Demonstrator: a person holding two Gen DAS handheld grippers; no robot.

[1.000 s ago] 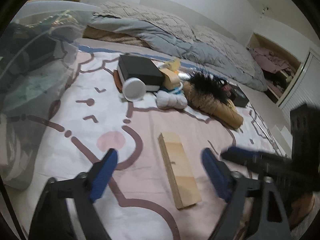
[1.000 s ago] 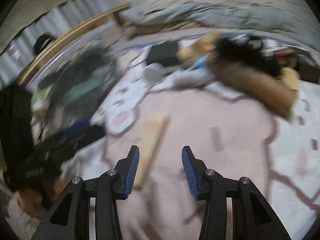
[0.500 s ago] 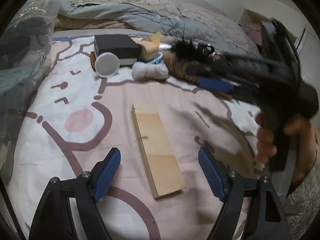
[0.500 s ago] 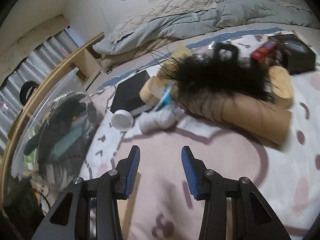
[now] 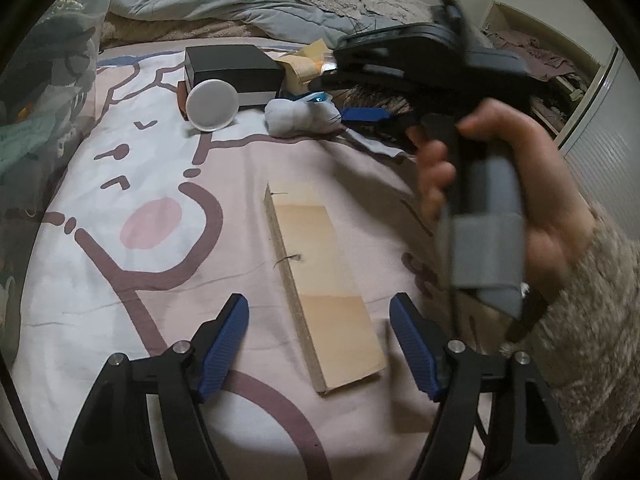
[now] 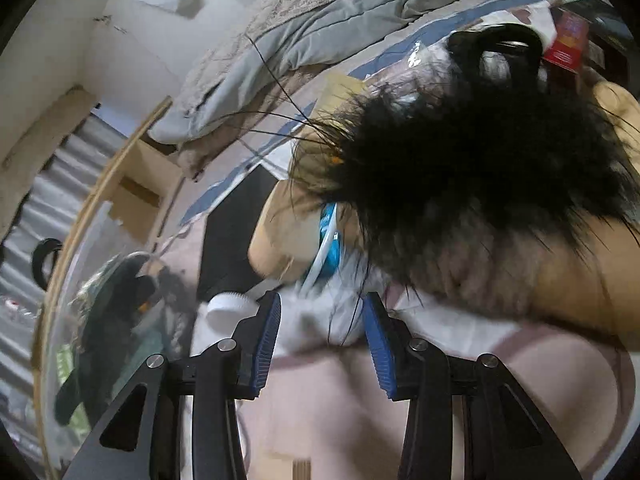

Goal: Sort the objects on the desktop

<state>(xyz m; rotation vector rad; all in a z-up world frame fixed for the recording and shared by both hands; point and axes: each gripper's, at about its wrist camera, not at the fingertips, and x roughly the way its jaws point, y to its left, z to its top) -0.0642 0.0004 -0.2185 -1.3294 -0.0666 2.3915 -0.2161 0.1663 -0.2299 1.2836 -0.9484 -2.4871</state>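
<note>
left tool (image 5: 320,344) closing astride wooden block (image 5: 320,288) — on patterned bedspread (image 5: 120,184).

I see a grey duvet (image 5: 248,4) across the top of the frame and a closet shelf (image 5: 548,60) at upper right.

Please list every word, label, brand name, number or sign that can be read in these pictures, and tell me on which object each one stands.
No text can be read in either view.
Red box: it seems to bear print, too blurred to read.
Black box: no lettering visible.
Wooden block: only a small dark mark, not a letter.
Bedsheet: cartoon lines and a pink spot, no words.
</note>
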